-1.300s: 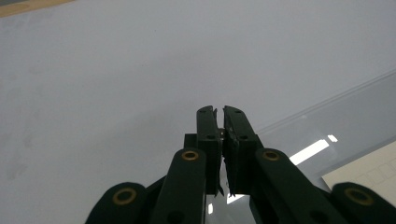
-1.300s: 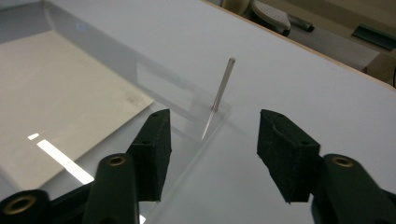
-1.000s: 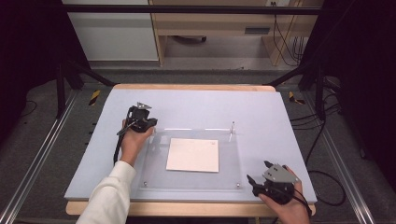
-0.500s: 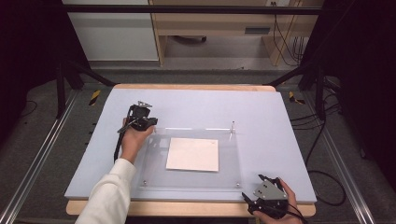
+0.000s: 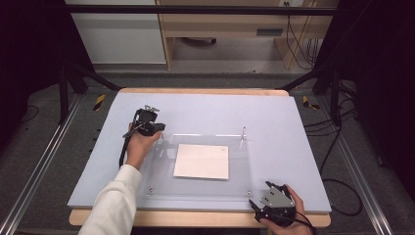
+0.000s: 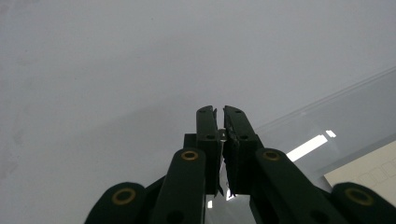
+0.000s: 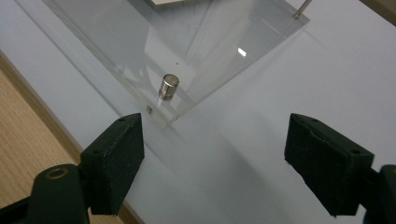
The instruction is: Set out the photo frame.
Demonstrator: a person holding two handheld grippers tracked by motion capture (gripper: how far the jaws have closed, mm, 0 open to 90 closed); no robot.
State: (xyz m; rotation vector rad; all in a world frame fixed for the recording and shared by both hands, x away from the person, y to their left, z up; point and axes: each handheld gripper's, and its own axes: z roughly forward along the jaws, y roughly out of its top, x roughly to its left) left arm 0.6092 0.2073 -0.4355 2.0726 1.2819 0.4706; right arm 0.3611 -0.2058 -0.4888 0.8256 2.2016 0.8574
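Clear plate (image 5: 200,161) with paper (image 5: 201,161) flat mid-table, metal stud (image 7: 168,87) in near right corner untouched. Left gripper (image 5: 155,128) clamped shut at far left corner, apparently pinching something small there; right gripper (image 7: 212,156) wide open, empty, just short of stud. Early stage, nearly all left.

The left gripper (image 5: 155,128) is held by a hand on a white-sleeved forearm reaching in from below, its jaws pressed together. The right gripper (image 5: 266,196), held in the right hand at the near edge, has its jaws spread wide with nothing between them.
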